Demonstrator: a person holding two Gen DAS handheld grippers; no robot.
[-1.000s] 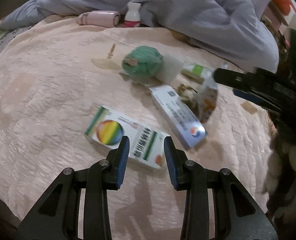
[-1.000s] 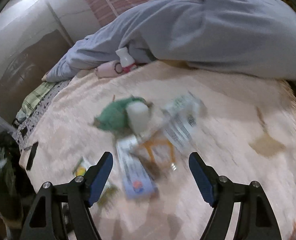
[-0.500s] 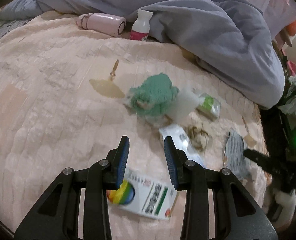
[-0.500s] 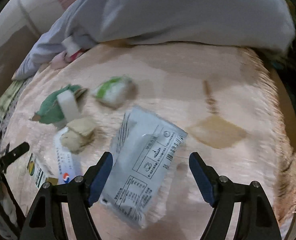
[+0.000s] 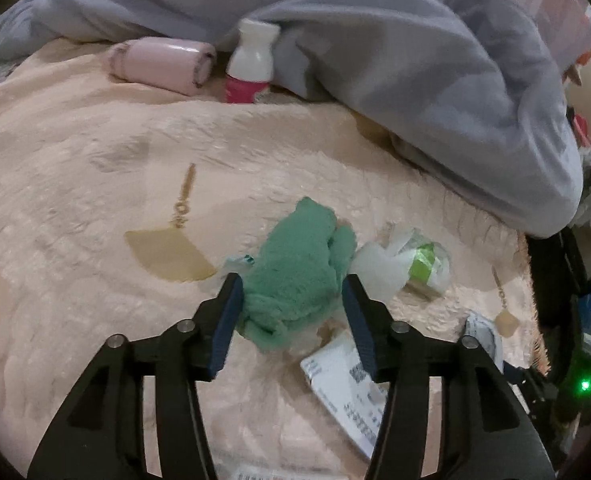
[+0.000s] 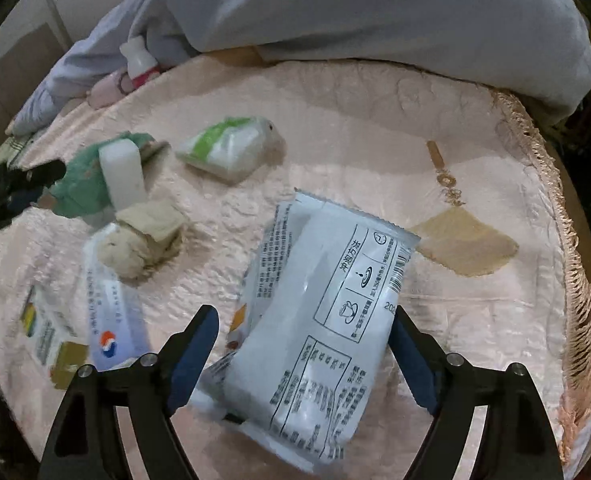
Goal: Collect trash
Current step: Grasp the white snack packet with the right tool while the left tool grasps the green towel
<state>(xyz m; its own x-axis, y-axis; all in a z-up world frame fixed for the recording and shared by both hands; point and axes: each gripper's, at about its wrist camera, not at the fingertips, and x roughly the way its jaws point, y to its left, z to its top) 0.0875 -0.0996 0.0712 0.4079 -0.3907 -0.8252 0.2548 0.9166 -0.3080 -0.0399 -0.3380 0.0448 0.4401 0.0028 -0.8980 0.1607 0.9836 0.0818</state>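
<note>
Both grippers poised over litter on the pink bed

The right gripper (image 6: 301, 354) stood with fingers spread around the crinkled white foil sachet (image 6: 315, 328), likely lined up for a pinch; the left gripper (image 5: 291, 316), likewise unclenched, straddled the fuzzy green cloth bundle (image 5: 295, 280) lying on the peach quilted bedspread (image 5: 75, 200)

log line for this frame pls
left gripper: open, straddling green cloth | right gripper: open, straddling white packet | nothing gripped

Dim, warm indoor light, soft shadows, slight motion blur, heavy fisheye bending with black corners.
</note>
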